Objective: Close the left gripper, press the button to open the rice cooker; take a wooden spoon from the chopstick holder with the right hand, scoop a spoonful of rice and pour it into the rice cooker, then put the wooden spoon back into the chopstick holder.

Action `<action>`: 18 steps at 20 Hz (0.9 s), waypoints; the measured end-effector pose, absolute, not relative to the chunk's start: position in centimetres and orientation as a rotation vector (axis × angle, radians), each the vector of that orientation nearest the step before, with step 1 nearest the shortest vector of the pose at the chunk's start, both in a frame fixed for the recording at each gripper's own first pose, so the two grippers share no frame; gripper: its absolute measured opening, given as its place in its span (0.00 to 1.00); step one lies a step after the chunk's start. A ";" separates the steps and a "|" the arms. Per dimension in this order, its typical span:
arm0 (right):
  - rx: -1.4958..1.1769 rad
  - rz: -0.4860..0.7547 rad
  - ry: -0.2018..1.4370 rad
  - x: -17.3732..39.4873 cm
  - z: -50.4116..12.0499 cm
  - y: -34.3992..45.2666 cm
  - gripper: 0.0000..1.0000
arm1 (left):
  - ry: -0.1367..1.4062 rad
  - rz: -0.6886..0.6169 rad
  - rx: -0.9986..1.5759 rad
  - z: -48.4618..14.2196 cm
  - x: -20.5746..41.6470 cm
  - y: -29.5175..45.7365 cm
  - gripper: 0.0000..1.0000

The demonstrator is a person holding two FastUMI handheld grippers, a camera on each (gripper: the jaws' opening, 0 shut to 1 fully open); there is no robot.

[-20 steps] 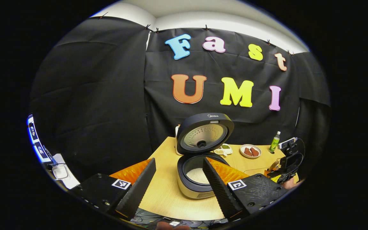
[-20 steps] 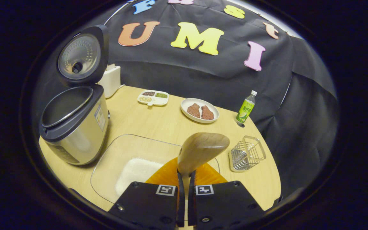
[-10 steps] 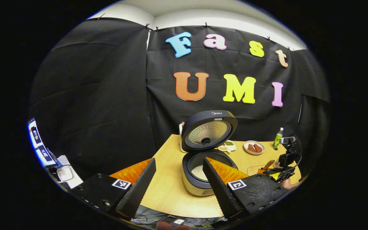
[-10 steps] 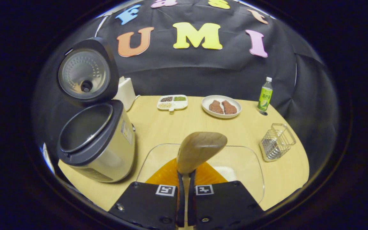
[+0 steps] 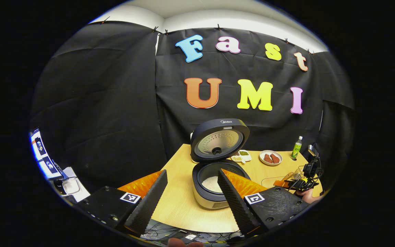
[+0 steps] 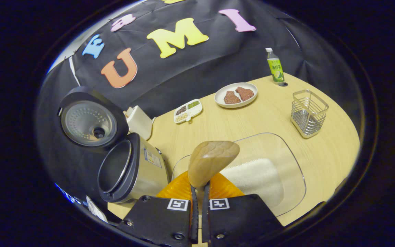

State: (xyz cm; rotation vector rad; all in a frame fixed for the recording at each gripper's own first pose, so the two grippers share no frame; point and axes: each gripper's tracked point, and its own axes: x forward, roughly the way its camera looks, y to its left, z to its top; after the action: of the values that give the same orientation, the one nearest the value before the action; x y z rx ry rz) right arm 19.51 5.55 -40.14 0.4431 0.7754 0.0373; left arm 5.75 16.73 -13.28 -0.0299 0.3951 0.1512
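While right gripper (image 6: 199, 187) jaws clamp wooden spoon (image 6: 211, 161) | left gripper (image 5: 192, 193) jaws wide, empty | rice cooker (image 6: 129, 169) lid up

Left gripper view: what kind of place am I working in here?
Most likely a staged recording booth, not a real kitchen: black cloth wall, a wooden table set with a rice cooker and a plate of meat.

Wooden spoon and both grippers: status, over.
Left gripper open, off the rice cooker, lid up. Right gripper shut on wooden spoon, over the glass dish of rice. Chopstick holder stands unobstructed.
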 end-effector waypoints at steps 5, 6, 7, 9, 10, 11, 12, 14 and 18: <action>0.604 0.001 0.762 19.0 -39.5 2.0 0.09 | 0.389 0.124 -0.015 -12.9 6.7 14.1 0.95; 0.631 -0.005 0.756 19.0 -39.3 1.2 0.10 | 0.386 0.116 -0.012 -12.8 7.0 13.5 0.95; 0.663 -0.008 0.750 19.0 -39.0 0.4 0.09 | 0.381 0.107 -0.009 -12.7 7.4 12.9 0.95; 0.732 -0.010 0.728 19.1 -37.6 -1.0 0.09 | 0.376 0.091 -0.007 -12.7 8.0 11.7 0.95; 0.761 -0.011 0.708 19.2 -36.6 -1.8 0.11 | 0.375 0.083 -0.005 -12.6 8.3 11.1 0.95; 0.783 -0.012 0.687 19.4 -35.6 -2.6 0.09 | 0.374 0.076 -0.004 -12.6 8.5 10.6 0.95; 0.809 -0.015 0.667 19.6 -34.5 -3.3 0.09 | 0.368 0.072 -0.004 -12.5 8.8 10.2 0.95; 0.835 -0.016 0.629 20.0 -32.4 -4.4 0.09 | 0.355 0.058 -0.006 -12.2 9.2 9.1 0.95; 0.839 0.023 0.570 20.6 -27.7 -4.7 0.09 | 0.343 0.051 -0.006 -12.3 9.7 7.9 0.94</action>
State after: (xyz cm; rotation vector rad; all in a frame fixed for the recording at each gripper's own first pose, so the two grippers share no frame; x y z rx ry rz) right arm 20.60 -4.73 -27.67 0.8394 0.5703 0.0225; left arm 9.65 7.89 -12.29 -0.0062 0.3432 0.0511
